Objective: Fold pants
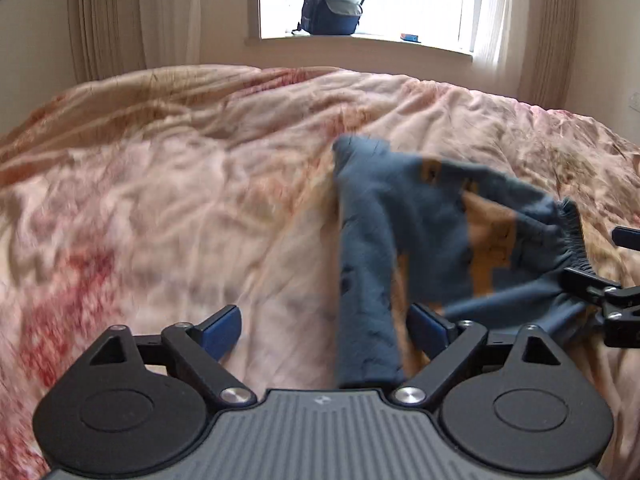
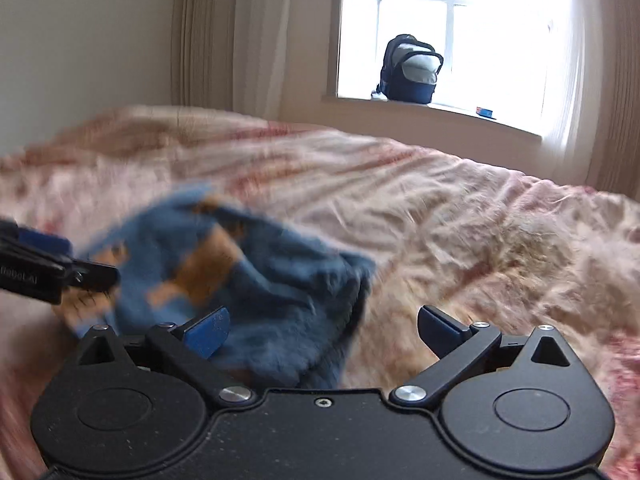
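Left tongs [image 1: 324, 330] are gaping apart over the bed [image 1: 160, 200], right tongs [image 2: 322, 330] spread too — the pants [image 1: 420, 240] are lying crumpled between them, one leg running lengthwise toward the nearer left tongs

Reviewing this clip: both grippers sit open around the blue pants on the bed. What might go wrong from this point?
1. The pants lie bunched, one leg twisted toward the left gripper, so a grasp now may catch several layers and fold crookedly.
2. Both views are motion-blurred; closing the right gripper mid-swing might miss the cloth edge.
3. The bedspread is soft and wrinkled, so a low pinch could grab it along with the pants.
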Tool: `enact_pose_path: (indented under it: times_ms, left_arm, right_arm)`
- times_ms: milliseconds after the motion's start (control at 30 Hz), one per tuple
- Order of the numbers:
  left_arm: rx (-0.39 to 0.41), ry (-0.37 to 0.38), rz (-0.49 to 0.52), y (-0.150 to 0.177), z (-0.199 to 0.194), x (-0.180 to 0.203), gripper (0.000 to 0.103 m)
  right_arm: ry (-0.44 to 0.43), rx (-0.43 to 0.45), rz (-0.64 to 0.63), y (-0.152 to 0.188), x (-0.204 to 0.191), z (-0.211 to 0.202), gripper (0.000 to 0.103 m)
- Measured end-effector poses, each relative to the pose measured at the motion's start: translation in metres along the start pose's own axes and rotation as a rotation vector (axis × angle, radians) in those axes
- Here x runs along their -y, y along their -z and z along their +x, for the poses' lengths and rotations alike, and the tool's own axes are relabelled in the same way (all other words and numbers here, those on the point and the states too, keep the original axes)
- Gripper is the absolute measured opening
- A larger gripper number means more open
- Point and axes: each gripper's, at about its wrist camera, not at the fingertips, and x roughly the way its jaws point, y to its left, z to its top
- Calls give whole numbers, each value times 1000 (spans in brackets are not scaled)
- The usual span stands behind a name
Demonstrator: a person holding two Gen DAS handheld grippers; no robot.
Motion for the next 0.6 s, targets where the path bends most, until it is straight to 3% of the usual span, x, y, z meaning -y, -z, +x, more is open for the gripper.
enact_pose_path:
  times_ms: [133, 200, 333, 467, 600]
  left_arm:
    - [-9, 12, -11, 2, -6, -9, 99]
    - [15, 17, -4, -10, -14, -6, 99]
    - [120, 61, 48, -54, -12, 11, 102]
    - [134, 43, 90, -93, 28, 34, 97]
    - [119, -81, 150, -96, 78, 44, 90]
  right_arm:
    - [-40, -13, 99, 18, 21, -4, 102]
    - [-85, 24, 128, 13, 27, -12, 102]
    - [-63, 144, -29, -20, 17, -19, 102]
    - [5, 202, -94, -45, 5, 16, 102]
    - [72, 133, -179, -42, -6, 59, 102]
